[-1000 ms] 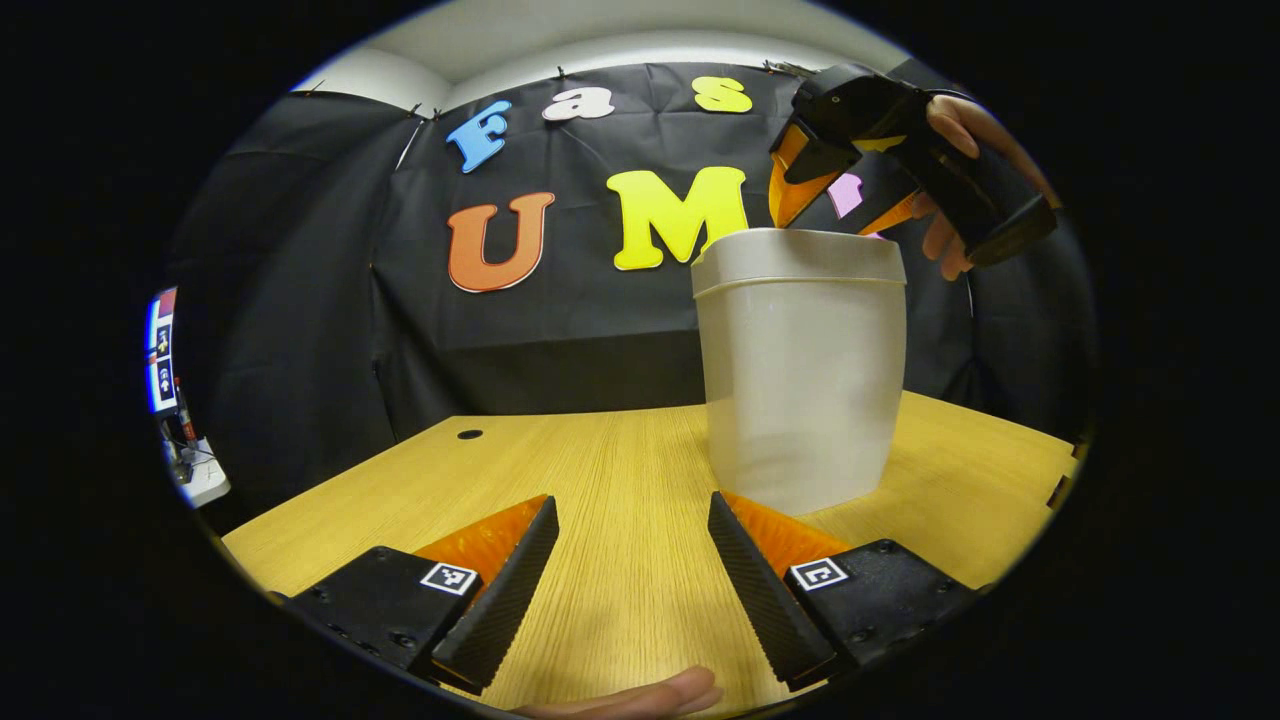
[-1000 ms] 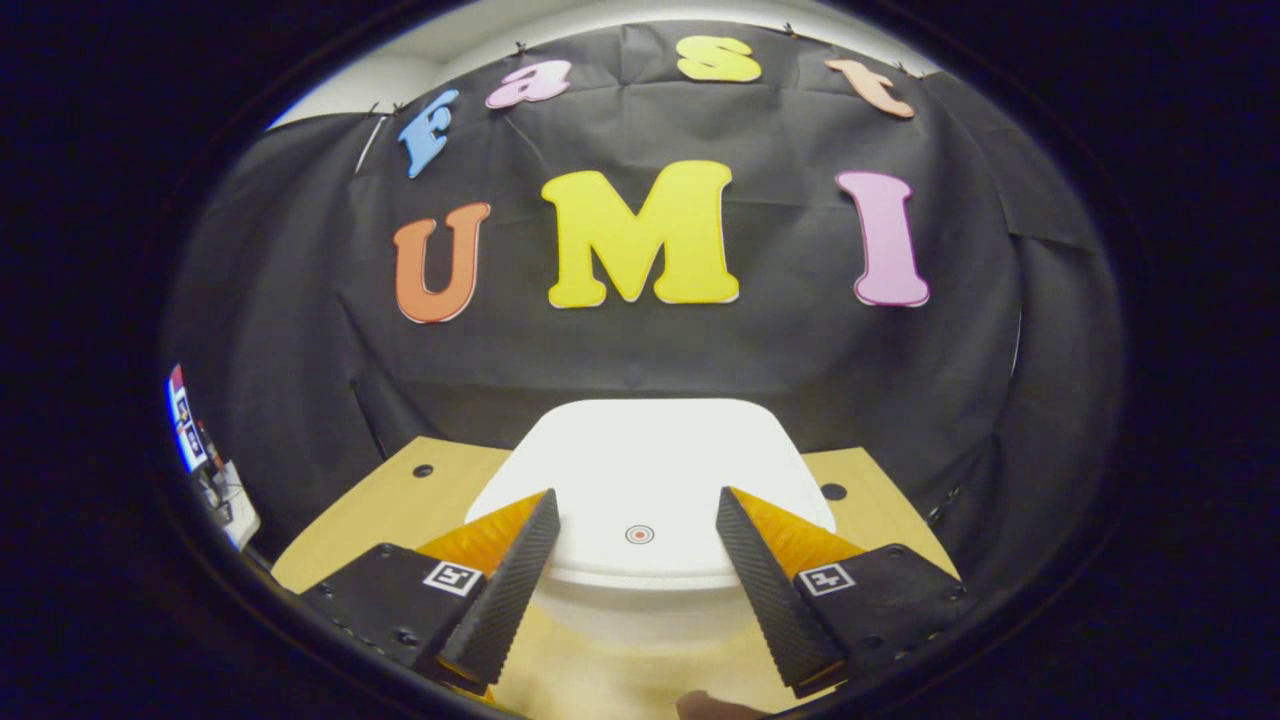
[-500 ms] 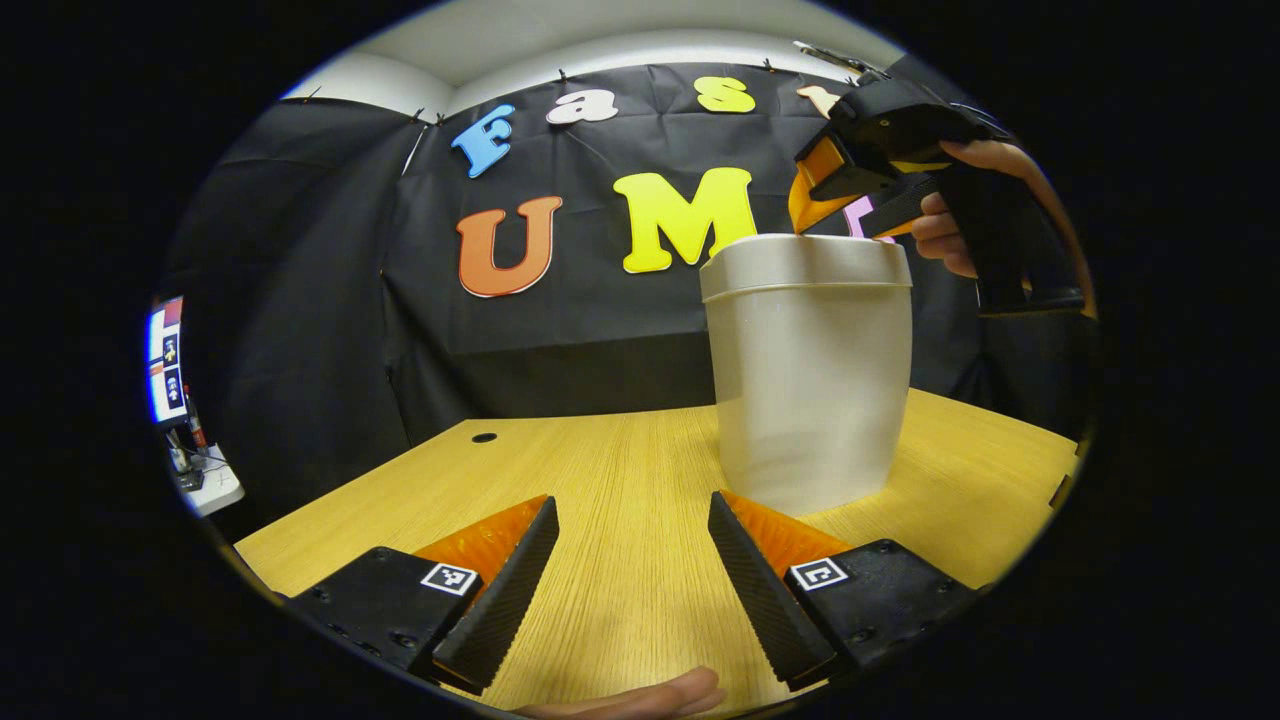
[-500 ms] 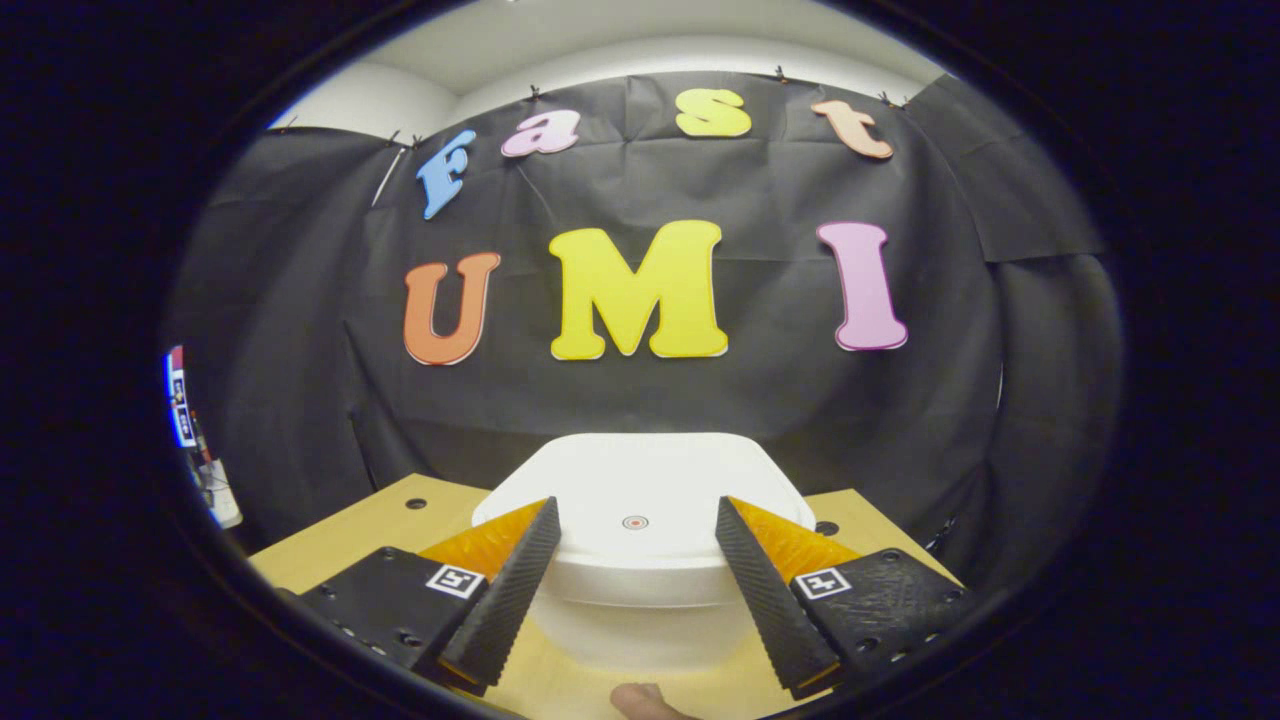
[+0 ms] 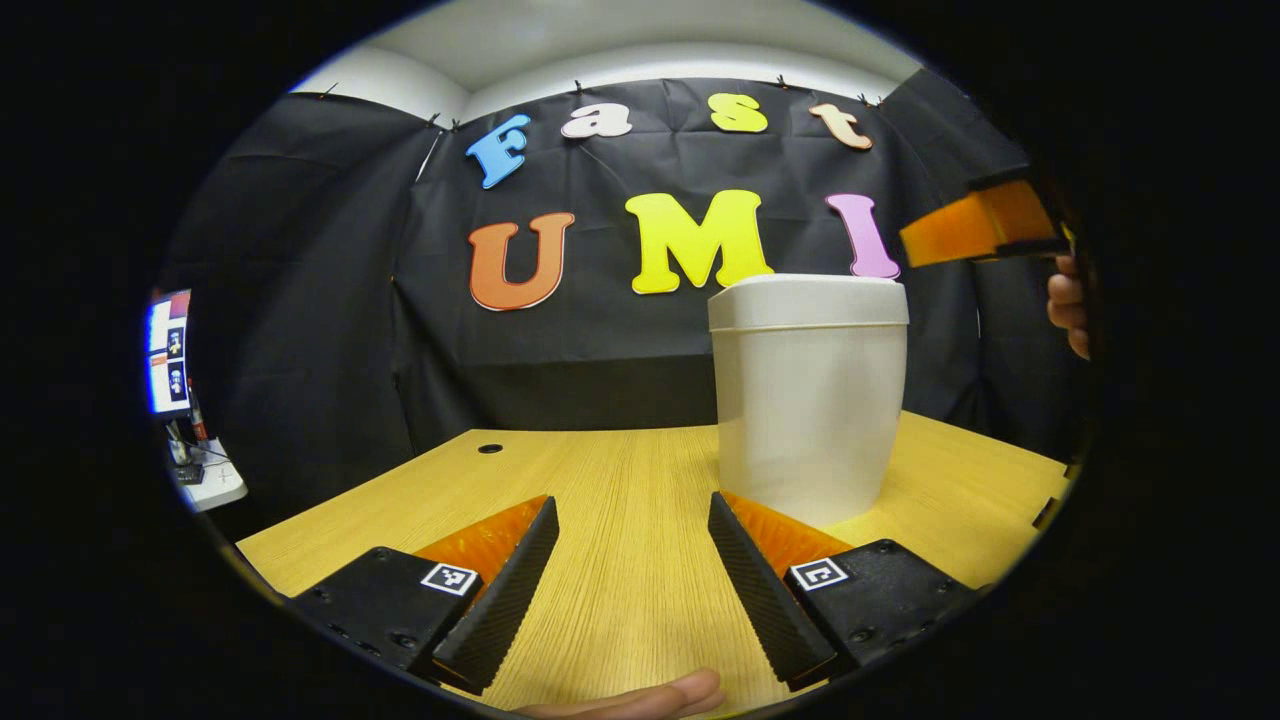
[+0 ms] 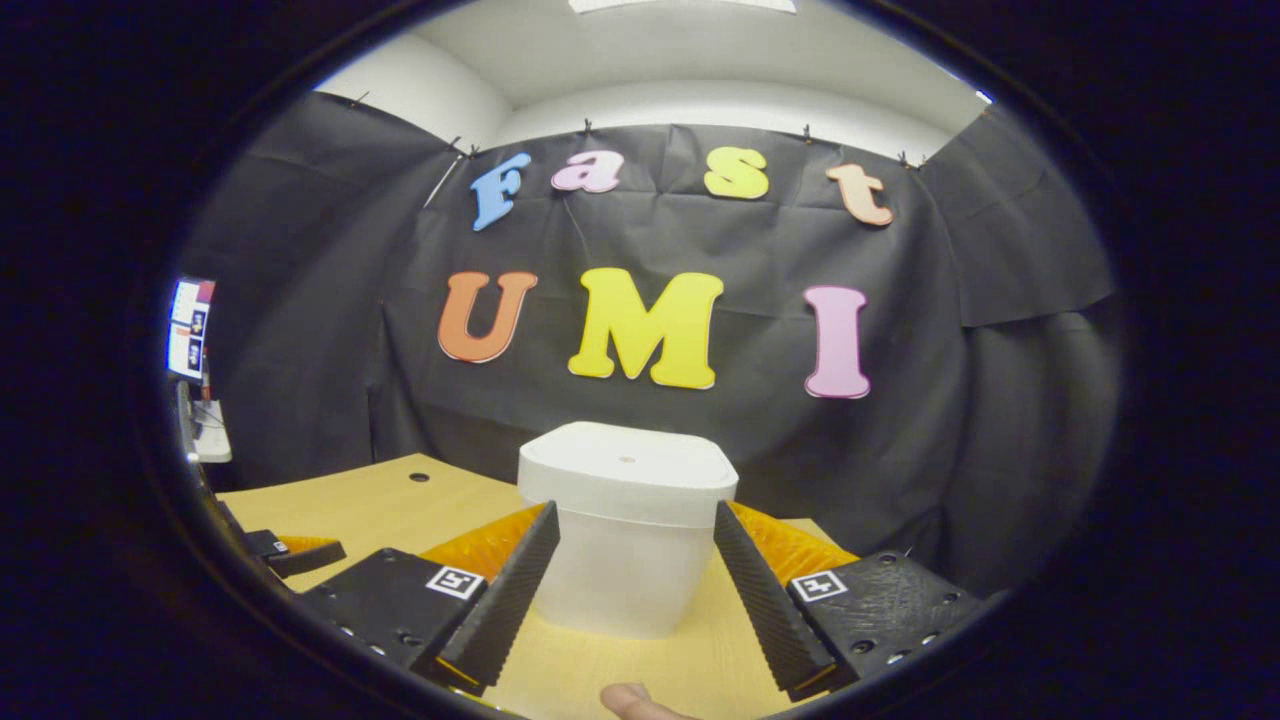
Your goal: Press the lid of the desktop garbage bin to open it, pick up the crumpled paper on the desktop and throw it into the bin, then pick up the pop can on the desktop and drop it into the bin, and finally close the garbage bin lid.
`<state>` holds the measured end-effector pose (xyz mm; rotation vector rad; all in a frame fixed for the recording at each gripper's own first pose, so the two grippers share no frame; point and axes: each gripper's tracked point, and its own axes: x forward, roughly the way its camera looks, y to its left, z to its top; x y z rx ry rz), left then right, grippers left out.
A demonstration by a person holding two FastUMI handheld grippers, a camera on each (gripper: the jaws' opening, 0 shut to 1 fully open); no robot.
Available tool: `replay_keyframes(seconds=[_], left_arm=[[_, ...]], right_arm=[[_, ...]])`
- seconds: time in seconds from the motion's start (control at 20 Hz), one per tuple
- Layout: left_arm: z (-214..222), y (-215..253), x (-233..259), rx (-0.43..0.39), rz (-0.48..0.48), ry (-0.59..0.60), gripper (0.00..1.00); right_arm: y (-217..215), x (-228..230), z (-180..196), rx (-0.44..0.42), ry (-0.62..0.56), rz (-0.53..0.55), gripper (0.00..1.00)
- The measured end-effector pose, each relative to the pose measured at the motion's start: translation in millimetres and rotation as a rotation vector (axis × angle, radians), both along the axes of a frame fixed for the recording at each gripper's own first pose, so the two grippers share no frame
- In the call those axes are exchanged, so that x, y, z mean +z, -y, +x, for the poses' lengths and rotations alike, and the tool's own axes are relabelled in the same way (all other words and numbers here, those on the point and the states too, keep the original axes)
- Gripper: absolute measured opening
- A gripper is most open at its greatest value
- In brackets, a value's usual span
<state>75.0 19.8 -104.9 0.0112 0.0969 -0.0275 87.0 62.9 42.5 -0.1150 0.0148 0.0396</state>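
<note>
In the left gripper view we start at nine o'clock, where a lit screen [image 5: 168,350] stands off the desk edge with some small clutter on a pale surface below it. Moving inward, the wooden desk [image 5: 620,480] spreads toward us, with a dark round hole [image 5: 490,449] near its far edge at about ten o'clock from centre. At six o'clock our left gripper [image 5: 632,570] hangs low over the bare wood, its two fingers spread wide with nothing between them. Just past its right finger, at about two o'clock from it, the garbage bin [image 5: 808,400] stands upright on the desk, and its lid [image 5: 808,300] lies flat and closed on top. At three o'clock, higher than the lid and apart from it, we see part of the right gripper [image 5: 975,225] with the fingers of a hand [image 5: 1068,310] behind it.

In the right gripper view, the left gripper's finger [image 6: 300,552] shows at eight o'clock, low over the desk [image 6: 370,505]. At six o'clock our right gripper [image 6: 632,590] is held open wide and empty. The bin [image 6: 625,560] stands beyond the fingers, framed between them and touched by neither, its lid [image 6: 628,465] shut. A fingertip [image 6: 630,700] shows at the bottom edge.
</note>
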Motion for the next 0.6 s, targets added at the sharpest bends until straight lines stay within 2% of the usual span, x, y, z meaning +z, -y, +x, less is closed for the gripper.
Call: replay_keyframes(seconds=[0.1, 0.2, 0.25, 0.3, 0.4, 0.6], left_arm=[[-6.5, -3.7, 5.7, 0.007, 0.015, 0.002, 0.97], [-14.9, -10.2, 12.5, 0.032, 0.035, -0.001, 0.97], [-19.6, -9.3, 17.3, 0.033, 0.04, -0.002, 0.97], [-25.1, -7.9, 20.0, 0.032, 0.039, -0.004, 0.97], [-35.8, -1.4, 26.1, 0.019, 0.037, -0.011, 0.97], [-50.8, 12.1, 47.6, -0.005, 0.035, 0.046, 0.97]], right_arm=[[2.8, -9.1, -27.2, 0.014, 0.0, 0.0, 0.95], [15.5, -25.4, -51.5, -0.006, -0.026, 0.013, 0.98], [18.0, -30.8, -63.5, -0.003, -0.022, 0.014, 0.95], [20.6, -36.8, -75.0, 0.003, -0.025, 0.005, 0.98], [36.8, -46.9, -94.4, -0.023, -0.024, -0.009, 0.95], [56.1, -62.6, -122.7, -0.01, -0.014, 0.013, 0.98]])
